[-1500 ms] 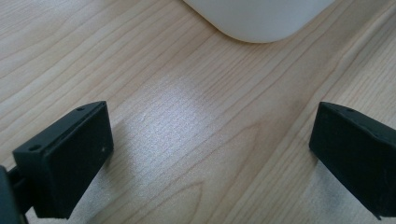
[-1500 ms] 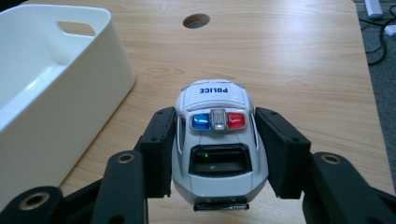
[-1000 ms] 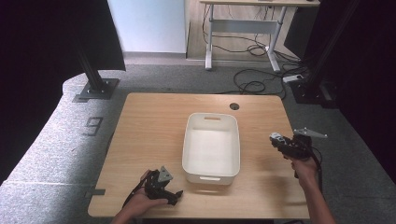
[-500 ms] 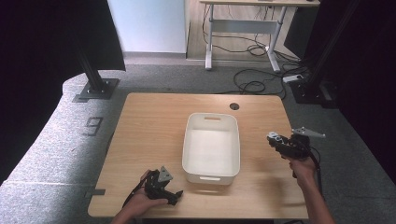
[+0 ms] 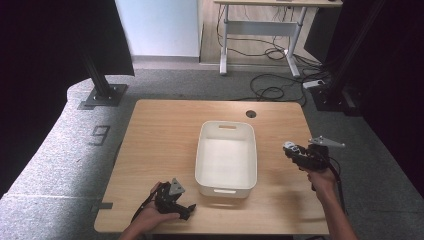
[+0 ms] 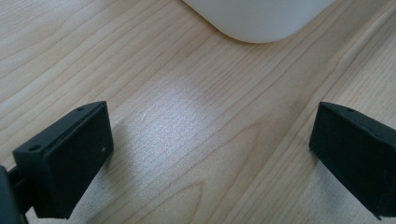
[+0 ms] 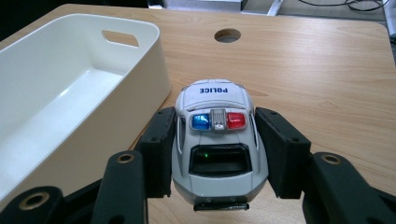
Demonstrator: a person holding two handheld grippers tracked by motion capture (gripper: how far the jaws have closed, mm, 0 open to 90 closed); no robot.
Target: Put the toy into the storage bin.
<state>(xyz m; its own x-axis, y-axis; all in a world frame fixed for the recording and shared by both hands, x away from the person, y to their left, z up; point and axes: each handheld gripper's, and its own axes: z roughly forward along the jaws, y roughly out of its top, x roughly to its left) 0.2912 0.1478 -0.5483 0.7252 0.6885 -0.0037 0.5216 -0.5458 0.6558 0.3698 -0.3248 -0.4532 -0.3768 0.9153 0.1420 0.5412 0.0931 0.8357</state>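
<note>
Right gripper (image 7: 215, 154) clamps a white toy police car (image 7: 215, 140) — "POLICE" on hood, blue-red roof lights — above table (image 7: 303, 70) beside white bin (image 7: 70, 93); left gripper (image 6: 210, 149) jaws wide apart, empty.

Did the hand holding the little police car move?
Yes. The right gripper with the police car has slid left, closer to the white bin, which stayed put.

A light wooden counter (image 5: 165, 130) carries a white tub (image 5: 226, 157) near its middle, long side running twelve to six. A round hole (image 5: 251, 114) pierces the counter at one o'clock from the tub.
</note>
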